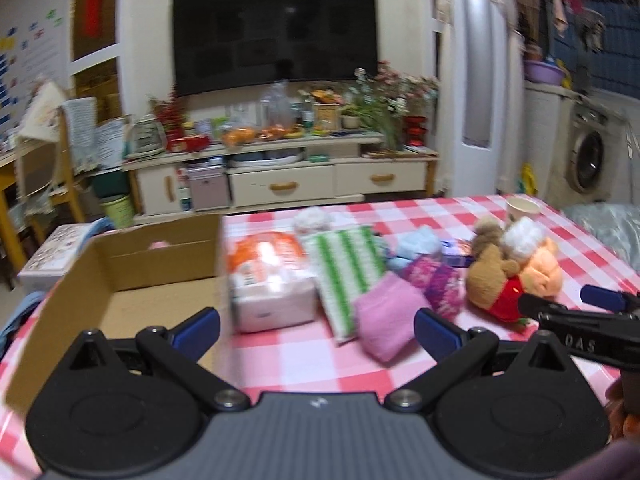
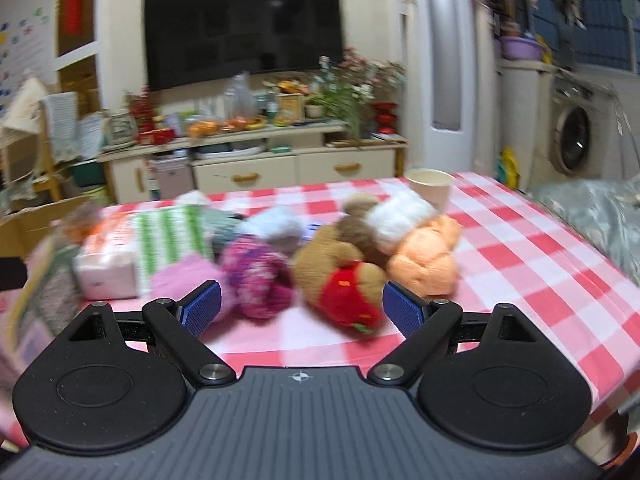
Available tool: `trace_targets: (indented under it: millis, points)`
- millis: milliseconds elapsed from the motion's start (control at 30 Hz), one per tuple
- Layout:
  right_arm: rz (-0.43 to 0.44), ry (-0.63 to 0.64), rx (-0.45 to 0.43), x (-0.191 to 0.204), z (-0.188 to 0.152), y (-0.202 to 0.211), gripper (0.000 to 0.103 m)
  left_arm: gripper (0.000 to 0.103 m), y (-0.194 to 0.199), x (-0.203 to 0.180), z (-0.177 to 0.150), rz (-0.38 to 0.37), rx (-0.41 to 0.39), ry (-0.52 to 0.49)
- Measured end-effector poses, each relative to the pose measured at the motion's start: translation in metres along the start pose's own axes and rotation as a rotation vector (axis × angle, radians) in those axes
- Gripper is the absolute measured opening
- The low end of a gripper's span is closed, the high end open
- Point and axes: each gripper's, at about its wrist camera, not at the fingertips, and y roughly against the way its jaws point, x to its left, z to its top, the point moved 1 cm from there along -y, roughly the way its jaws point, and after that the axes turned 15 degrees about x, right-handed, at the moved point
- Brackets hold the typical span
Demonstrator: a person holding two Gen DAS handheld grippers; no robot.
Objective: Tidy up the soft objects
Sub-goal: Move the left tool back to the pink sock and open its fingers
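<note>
Soft things lie in a row on the red-and-white checked table (image 1: 304,360): a tissue pack (image 1: 272,280), a green-striped cloth (image 1: 346,272), a pink pillow (image 1: 386,316), a purple knit ball (image 1: 434,280) and a brown bear in a red shirt (image 1: 496,276) beside an orange plush (image 1: 540,268). My left gripper (image 1: 316,330) hangs open in front of the tissue pack and pink pillow. My right gripper (image 2: 302,310) is open just short of the purple knit ball (image 2: 256,280) and the bear (image 2: 344,284). An open cardboard box (image 1: 120,280) stands at the left with something pink inside.
A paper cup (image 2: 430,188) stands at the table's far edge behind the orange plush (image 2: 424,256). The right gripper's arm (image 1: 580,320) shows at the right of the left wrist view. Beyond the table are a TV cabinet (image 1: 280,176) and a washing machine (image 1: 588,156).
</note>
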Motion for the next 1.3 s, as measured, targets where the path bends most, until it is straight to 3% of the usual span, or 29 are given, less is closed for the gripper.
trace_targets:
  millis: [267, 567, 833, 1000, 1133, 1300]
  points:
    - [-0.007, -0.025, 0.02, -0.023, 0.005, -0.022, 0.103, 0.102, -0.054, -0.04, 0.011, -0.062, 0.057, -0.075]
    - [0.029, -0.01, 0.101, -0.026, 0.028, -0.066, 0.103, 0.097, -0.119, -0.053, 0.021, -0.124, 0.161, 0.01]
    - [0.032, 0.032, 0.172, -0.018, 0.037, -0.09, 0.103, 0.097, -0.155, -0.068, 0.035, -0.118, 0.217, -0.007]
    - [0.048, 0.034, 0.19, -0.019, 0.041, -0.096, 0.103, 0.09, -0.17, -0.067, 0.041, -0.122, 0.256, -0.014]
    - [0.045, 0.037, 0.189, -0.02, 0.04, -0.095, 0.103, 0.076, -0.172, -0.064, 0.042, -0.148, 0.263, -0.023]
    - [0.05, 0.025, 0.182, -0.021, 0.041, -0.095, 0.103, 0.066, -0.173, -0.063, 0.044, -0.177, 0.271, -0.04]
